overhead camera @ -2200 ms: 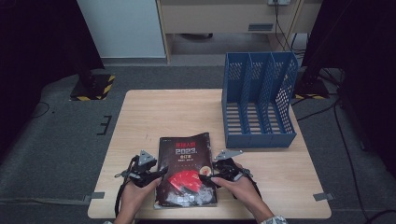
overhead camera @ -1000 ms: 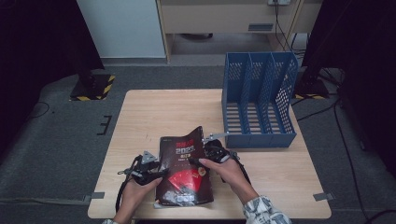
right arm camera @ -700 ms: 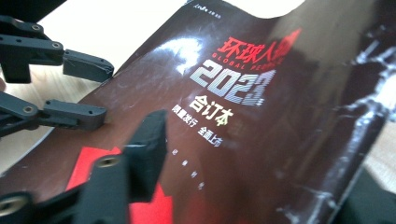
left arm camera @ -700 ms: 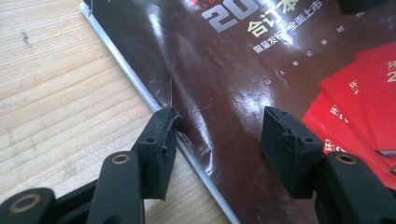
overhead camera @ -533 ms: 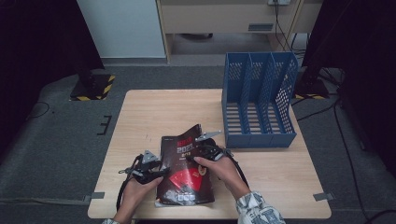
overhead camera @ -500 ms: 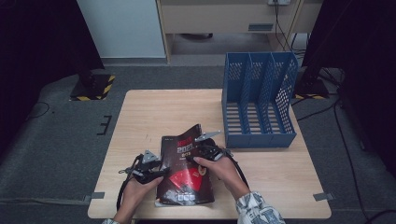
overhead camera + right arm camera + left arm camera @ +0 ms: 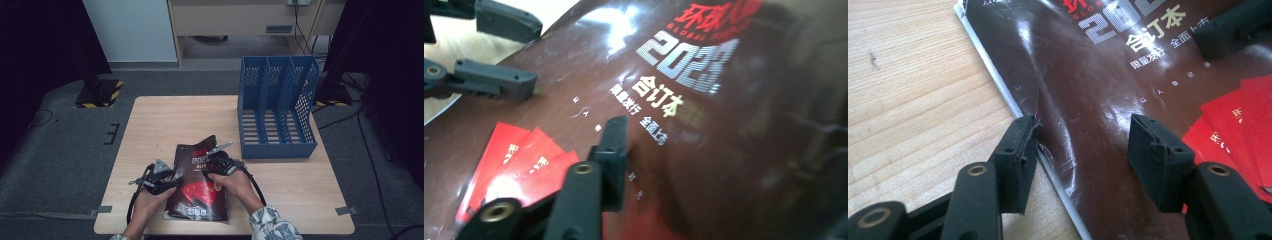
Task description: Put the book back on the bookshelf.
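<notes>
High view: magazine (image 7: 197, 187) long axis runs away from the person; right claw (image 7: 214, 161) just closing on its lifted right edge, left claw (image 7: 172, 181) half-open, straddling its left edge.

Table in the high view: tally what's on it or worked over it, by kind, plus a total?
Magazine: 1
Blue file rack: 1
Hand-held grippers: 2, the left gripper and the right gripper
Total: 4
</notes>
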Demonstrator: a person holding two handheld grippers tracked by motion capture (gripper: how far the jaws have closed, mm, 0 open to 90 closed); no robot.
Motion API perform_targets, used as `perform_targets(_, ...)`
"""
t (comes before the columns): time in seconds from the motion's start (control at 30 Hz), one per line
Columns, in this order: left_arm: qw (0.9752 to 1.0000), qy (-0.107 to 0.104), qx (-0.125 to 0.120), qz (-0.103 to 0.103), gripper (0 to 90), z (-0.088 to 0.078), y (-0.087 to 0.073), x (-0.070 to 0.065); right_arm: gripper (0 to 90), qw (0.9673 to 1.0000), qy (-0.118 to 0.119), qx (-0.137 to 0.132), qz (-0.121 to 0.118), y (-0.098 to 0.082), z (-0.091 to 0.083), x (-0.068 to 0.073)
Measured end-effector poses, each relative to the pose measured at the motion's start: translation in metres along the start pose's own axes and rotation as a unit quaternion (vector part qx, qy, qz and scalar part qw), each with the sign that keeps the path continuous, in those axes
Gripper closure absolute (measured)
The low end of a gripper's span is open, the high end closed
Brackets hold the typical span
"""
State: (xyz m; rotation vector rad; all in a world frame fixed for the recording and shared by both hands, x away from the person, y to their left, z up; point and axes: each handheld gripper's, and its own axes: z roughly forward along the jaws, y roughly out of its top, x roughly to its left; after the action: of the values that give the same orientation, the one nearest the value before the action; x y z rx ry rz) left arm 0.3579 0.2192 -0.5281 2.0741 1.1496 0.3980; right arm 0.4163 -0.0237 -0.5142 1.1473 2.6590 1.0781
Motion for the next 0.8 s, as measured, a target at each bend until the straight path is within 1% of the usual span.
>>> perform_targets(0.03,1.0,0.0,0.0,0.0,42.8,0.0,0.0,0.0,68.7,1.0,0.0,0.0,0.0,0.0,0.0,0.0)
perform_targets(0.07,1.0,-0.004,0.0,-0.001,42.8,0.0,0.0,0.0,71.9,1.0,0.001,-0.003,0.004,0.0,-0.001,0.0)
perform_targets(0.1,1.0,-0.008,0.001,-0.003,40.7,0.001,0.001,0.001,75.4,0.9999,0.004,-0.009,0.008,0.001,-0.002,-0.001)
perform_targets(0.13,0.9998,-0.013,0.003,-0.012,34.8,0.002,0.003,0.001,79.2,0.9997,0.008,-0.021,0.009,0.004,-0.005,-0.002)
perform_targets(0.17,0.9998,-0.013,0.003,-0.012,31.8,0.002,0.003,0.001,79.2,0.9997,0.008,-0.021,0.009,0.004,-0.005,-0.002)
perform_targets(0.2,0.9998,-0.015,0.004,-0.015,27.0,0.003,0.004,0.001,80.3,0.9996,0.008,-0.025,0.004,0.006,-0.005,-0.001)
perform_targets(0.23,0.9996,-0.015,0.003,-0.024,24.1,0.003,0.006,0.003,80.7,0.9996,0.007,-0.026,0.001,0.006,-0.006,0.0)
perform_targets(0.27,0.9995,-0.014,-0.003,-0.029,20.1,0.003,0.006,0.004,81.2,0.9996,0.008,-0.028,0.0,0.007,-0.006,0.001)
perform_targets(0.3,0.9995,-0.014,-0.003,-0.029,16.6,0.003,0.006,0.004,81.5,0.9994,0.011,-0.033,-0.005,0.008,-0.008,0.001)
perform_targets(0.33,0.9989,-0.01,-0.01,-0.043,13.3,0.0,0.007,0.008,81.9,0.9992,0.011,-0.038,-0.011,0.01,-0.01,0.0)
perform_targets(0.37,0.9986,-0.015,-0.013,-0.048,10.9,-0.001,0.007,0.011,82.3,0.999,0.01,-0.042,-0.014,0.011,-0.011,0.0)
perform_targets(0.4,0.9986,-0.015,-0.013,-0.048,9.3,-0.001,0.007,0.011,82.6,0.9986,0.012,-0.048,-0.017,0.012,-0.014,-0.001)
perform_targets(0.43,0.9983,-0.021,-0.014,-0.052,9.3,-0.002,0.007,0.013,82.6,0.9986,0.012,-0.048,-0.017,0.012,-0.014,-0.001)
perform_targets(0.47,0.9982,-0.026,-0.02,-0.05,6.6,-0.002,0.006,0.017,83.2,0.9979,0.009,-0.059,-0.025,0.014,-0.02,-0.002)
perform_targets(0.53,0.9977,-0.036,-0.026,-0.052,6.9,-0.001,0.006,0.019,84.0,0.9971,0.007,-0.068,-0.034,0.016,-0.025,-0.002)
perform_targets(0.57,0.9977,-0.036,-0.026,-0.052,7.4,-0.001,0.006,0.019,84.0,0.9971,0.007,-0.068,-0.034,0.016,-0.025,-0.002)
perform_targets(0.6,0.9973,-0.048,-0.021,-0.051,7.8,-0.001,0.006,0.018,84.3,0.9964,0.009,-0.074,-0.039,0.018,-0.03,-0.002)
perform_targets(0.67,0.9973,-0.047,-0.02,-0.051,8.1,-0.001,0.006,0.017,84.7,0.9955,0.007,-0.082,-0.048,0.02,-0.034,-0.002)
perform_targets(0.7,0.9973,-0.047,-0.02,-0.051,8.9,-0.001,0.006,0.017,84.7,0.9955,0.007,-0.082,-0.048,0.02,-0.034,-0.002)
perform_targets(0.73,0.997,-0.054,-0.016,-0.053,9.7,0.0,0.006,0.016,84.8,0.9947,0.005,-0.088,-0.052,0.021,-0.038,-0.002)
perform_targets(0.77,0.997,-0.054,-0.016,-0.053,9.9,0.0,0.006,0.016,84.8,0.9944,0.005,-0.091,-0.052,0.022,-0.04,-0.002)
perform_targets(0.8,0.9964,-0.064,-0.008,-0.054,10.9,0.003,0.005,0.015,84.8,0.9939,0.006,-0.095,-0.056,0.022,-0.042,-0.002)
